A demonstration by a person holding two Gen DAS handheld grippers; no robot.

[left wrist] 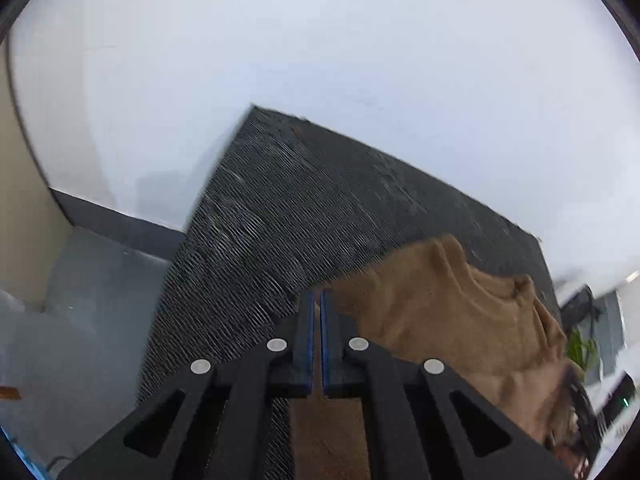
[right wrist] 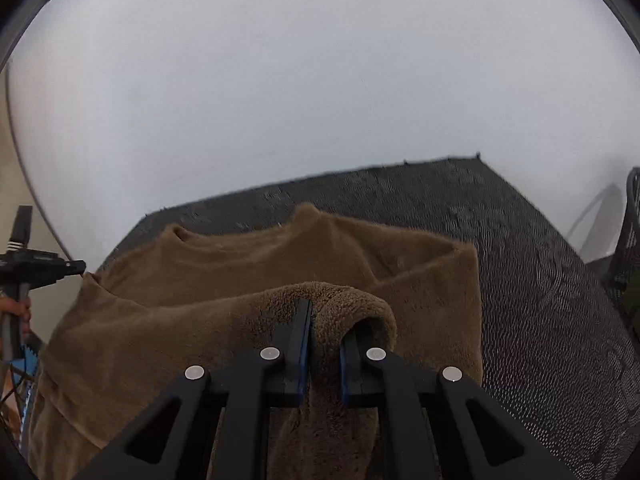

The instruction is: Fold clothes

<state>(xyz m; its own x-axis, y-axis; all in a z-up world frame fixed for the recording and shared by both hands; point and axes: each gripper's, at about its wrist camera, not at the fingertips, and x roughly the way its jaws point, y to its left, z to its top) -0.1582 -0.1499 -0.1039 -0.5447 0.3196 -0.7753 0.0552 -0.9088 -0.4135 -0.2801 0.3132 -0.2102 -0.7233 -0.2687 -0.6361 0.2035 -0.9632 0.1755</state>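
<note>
Brown fleece garment [right wrist: 248,280] bunched in right gripper [right wrist: 325,344] jaws, left gripper [left wrist: 320,336] nearly closed, dark mat [right wrist: 540,280] edges clear.

A bare indoor room, home or lab unclear. A plain white wall [right wrist: 320,80] backs a dark woven-textured worktop [left wrist: 280,208]. Grey floor [left wrist: 92,300] and a green plant [left wrist: 582,350] sit beside it.

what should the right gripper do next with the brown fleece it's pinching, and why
Probably carry the pinched fold forward over the brown fleece garment. The right gripper is shut on a raised fold while the rest lies on the dark mat, and the left gripper pins another edge.
</note>
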